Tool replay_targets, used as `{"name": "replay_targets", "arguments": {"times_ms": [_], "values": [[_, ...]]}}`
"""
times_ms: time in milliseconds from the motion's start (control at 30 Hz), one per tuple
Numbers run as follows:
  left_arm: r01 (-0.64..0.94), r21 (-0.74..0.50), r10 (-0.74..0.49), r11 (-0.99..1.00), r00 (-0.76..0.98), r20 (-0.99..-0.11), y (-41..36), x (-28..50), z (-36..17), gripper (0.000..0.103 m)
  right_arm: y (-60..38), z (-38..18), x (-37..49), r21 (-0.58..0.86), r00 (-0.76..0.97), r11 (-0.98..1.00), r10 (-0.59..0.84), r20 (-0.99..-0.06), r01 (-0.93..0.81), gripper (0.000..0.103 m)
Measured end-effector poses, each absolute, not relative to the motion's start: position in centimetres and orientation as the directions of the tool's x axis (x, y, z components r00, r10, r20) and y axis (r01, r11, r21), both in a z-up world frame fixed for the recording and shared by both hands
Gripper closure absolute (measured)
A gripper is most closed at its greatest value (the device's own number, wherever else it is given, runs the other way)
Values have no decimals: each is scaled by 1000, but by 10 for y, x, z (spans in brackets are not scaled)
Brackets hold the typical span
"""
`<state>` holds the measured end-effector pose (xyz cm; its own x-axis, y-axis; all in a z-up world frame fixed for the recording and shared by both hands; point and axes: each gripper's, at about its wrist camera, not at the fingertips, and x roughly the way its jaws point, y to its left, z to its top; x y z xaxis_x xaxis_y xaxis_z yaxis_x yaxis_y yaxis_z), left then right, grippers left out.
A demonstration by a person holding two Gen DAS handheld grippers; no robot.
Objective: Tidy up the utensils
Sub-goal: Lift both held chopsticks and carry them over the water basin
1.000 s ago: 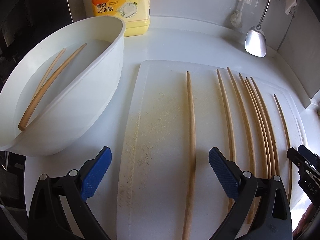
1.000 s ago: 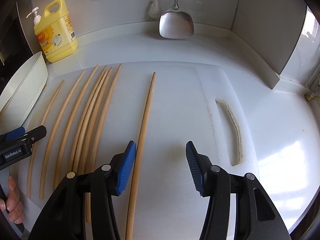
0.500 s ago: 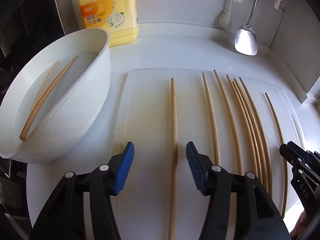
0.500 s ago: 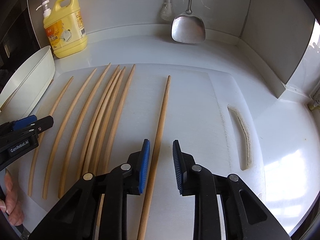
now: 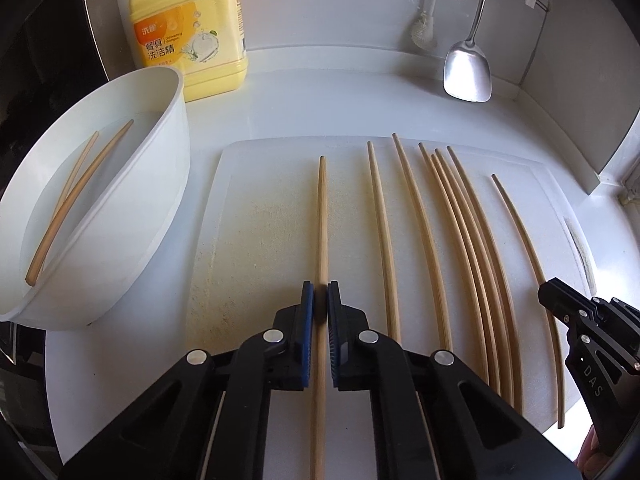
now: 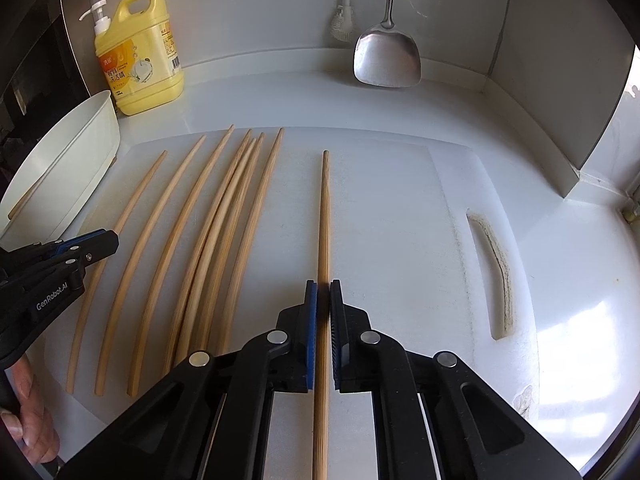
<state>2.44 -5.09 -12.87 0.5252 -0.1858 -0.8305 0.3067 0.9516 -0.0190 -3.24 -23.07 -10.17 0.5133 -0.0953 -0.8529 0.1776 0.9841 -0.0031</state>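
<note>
Several wooden chopsticks lie side by side on a white cutting board. My left gripper is closing tight on the leftmost chopstick, blue pads pressing both its sides. My right gripper is likewise closing on the rightmost chopstick, which runs straight out between the pads. Each gripper shows in the other's view: the right gripper at the right edge, the left gripper at the left edge. A white bowl of water on the left holds two more chopsticks.
A yellow detergent bottle stands behind the bowl. A steel spatula and a brush hang on the back wall. A wall corner closes off the right. A person's hand holds the left gripper.
Both grippers went from open to shut, each closing on its own chopstick. The left gripper also shifted left, bringing the leftmost chopstick to the middle of its view.
</note>
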Motion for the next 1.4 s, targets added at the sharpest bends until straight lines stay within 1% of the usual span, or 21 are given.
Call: {"name": "replay_targets", "arguments": {"times_ms": [267, 500, 600, 700, 800, 933, 1033, 1100, 1233, 1400], "values": [[301, -77, -220, 950, 476, -851, -50, 18, -120, 96, -237, -84, -38, 42, 540, 983, -62, -839, 178, 97], [291, -124, -264, 949, 509, -819, -43, 9, -75, 96, -235, -52, -35, 78, 584, 989, -11, -812, 126, 97], [260, -117, -248, 958, 556, -793, -28, 1, -50, 96, -225, -33, -28, 89, 616, 994, 30, -787, 66, 97], [193, -110, -205, 975, 587, -783, -3, -2, -33, 96, -207, -17, -14, 105, 633, 994, 88, -769, -11, 97], [136, -106, -168, 985, 614, -771, 28, 3, -20, 96, -177, -1, 3, 106, 653, 990, 142, -744, -95, 97], [86, -91, -125, 992, 638, -760, 71, 21, -9, 96, -131, 13, 31, 143, 667, 977, 210, -714, -156, 97], [60, -79, -99, 995, 652, -752, 106, 42, -6, 96, -92, 15, 55, 147, 670, 974, 224, -708, -170, 97], [50, -83, -96, 995, 645, -758, 129, 58, -7, 96, -69, 9, 74, 188, 647, 966, 257, -718, -176, 97], [54, -105, -115, 993, 617, -778, 167, 91, -20, 96, -22, -10, 110, 234, 586, 957, 291, -756, -174, 97], [85, -123, -149, 989, 560, -815, 192, 121, -42, 95, 23, -38, 138, 268, 505, 952, 306, -807, -148, 97]]}}
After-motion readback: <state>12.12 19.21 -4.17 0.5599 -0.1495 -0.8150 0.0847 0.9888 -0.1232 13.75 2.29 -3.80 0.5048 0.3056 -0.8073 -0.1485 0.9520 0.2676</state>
